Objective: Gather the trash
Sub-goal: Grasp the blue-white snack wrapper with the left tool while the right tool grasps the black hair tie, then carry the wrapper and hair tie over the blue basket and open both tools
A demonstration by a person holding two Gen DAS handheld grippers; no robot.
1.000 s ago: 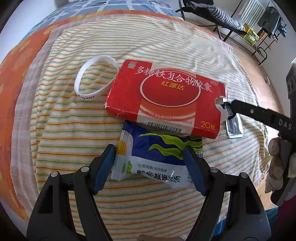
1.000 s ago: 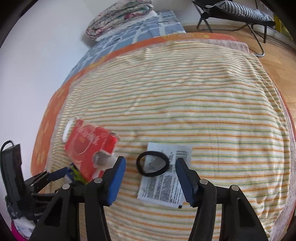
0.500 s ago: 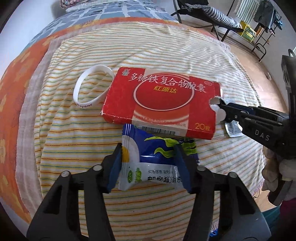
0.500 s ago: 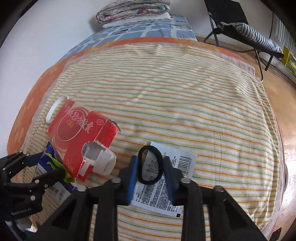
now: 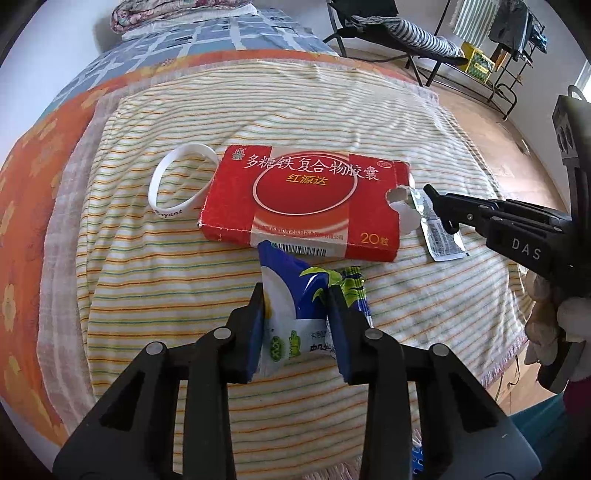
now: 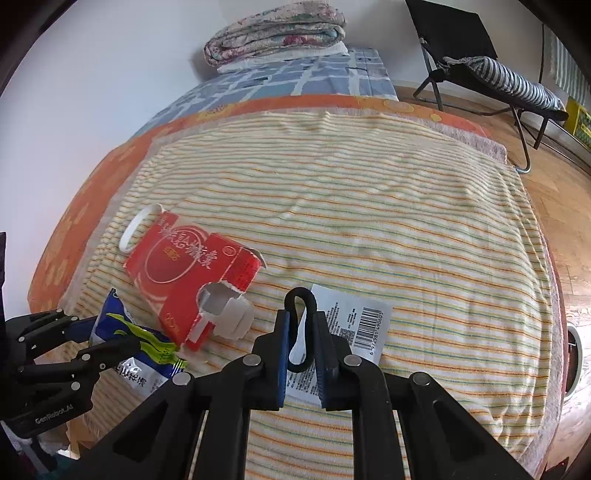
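My left gripper (image 5: 295, 299) is shut on a blue, white and green snack wrapper (image 5: 295, 295), crumpled between the pads on the striped towel. Just beyond it lies a torn red medicine box (image 5: 310, 199) with a white wristband (image 5: 177, 184) at its left. My right gripper (image 6: 301, 325) is shut on a black hair tie (image 6: 301, 299), squeezed into a narrow loop over a white label sachet (image 6: 354, 321). The right wrist view also shows the red box (image 6: 184, 269) and the wrapper (image 6: 136, 343) in the left gripper at lower left.
Everything lies on a striped towel (image 6: 369, 206) over an orange sheet on a bed. Folded quilts (image 6: 273, 33) sit at the bed's far end. A folding chair (image 6: 480, 66) stands on the wooden floor at the right. The bed edge falls away to the right.
Both grippers have closed. The left went from open around the wrapper to squeezing it. The right moved in over the hair tie and pinched it into a narrow loop.
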